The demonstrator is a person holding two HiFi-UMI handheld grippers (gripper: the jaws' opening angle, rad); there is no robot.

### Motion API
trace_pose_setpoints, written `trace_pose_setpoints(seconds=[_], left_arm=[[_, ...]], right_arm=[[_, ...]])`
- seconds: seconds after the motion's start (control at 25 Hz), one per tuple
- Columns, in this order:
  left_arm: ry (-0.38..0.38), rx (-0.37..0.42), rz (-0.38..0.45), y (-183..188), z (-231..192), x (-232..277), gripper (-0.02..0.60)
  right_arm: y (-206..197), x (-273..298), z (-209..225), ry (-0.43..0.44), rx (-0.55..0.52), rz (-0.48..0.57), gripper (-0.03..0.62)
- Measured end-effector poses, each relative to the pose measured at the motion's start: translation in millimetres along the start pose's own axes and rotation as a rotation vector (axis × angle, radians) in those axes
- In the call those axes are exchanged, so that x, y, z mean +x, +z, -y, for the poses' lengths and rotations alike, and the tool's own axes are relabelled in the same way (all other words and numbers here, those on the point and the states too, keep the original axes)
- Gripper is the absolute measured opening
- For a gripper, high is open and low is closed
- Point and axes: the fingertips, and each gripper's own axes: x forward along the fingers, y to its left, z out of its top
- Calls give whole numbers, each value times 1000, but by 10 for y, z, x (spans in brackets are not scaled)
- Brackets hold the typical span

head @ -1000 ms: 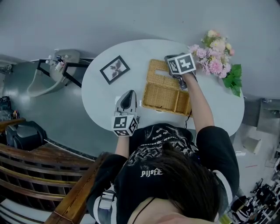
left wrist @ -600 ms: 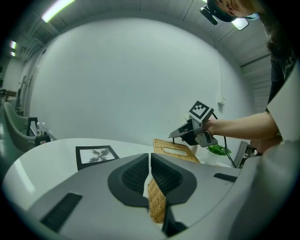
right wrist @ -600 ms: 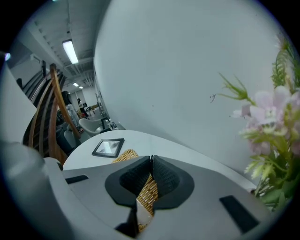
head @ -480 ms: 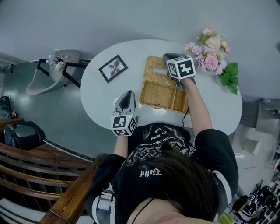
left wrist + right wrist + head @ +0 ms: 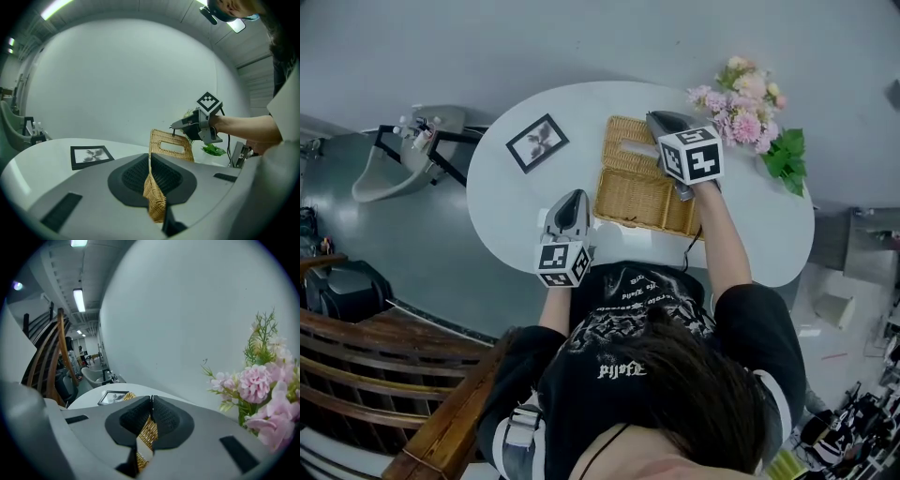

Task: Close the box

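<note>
Wicker box on the white oval counter, near the counter's front edge, with its long axis running left to right across the person. The lid is raised along the far long side of the body and is seen close to upright in the left gripper view.

The right gripper is set at the lid's upper, free edge, towards its right-hand end; its jaws are pressed nearly together on a strip of that wickerwork. The left gripper is held low at the body's left end, its jaws pinching the wicker wall there.

The body thus lies below the right jaws and on the person's side of them, so closure is judged to require a swing of the free edge towards the person and downwards. The right hand is the nearer to the lid. The pinched wall may obstruct seating.

A framed picture and pink flowers stand clear of the box.
</note>
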Motion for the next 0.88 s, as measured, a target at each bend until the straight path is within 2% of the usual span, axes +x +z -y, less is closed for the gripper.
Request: trace_pose_setpoints(seconds=[0.88], left_arm=[[-109,26,28,37,82,-161,32]], right_arm=[[27,-599,-499,-18,-12,129,44]])
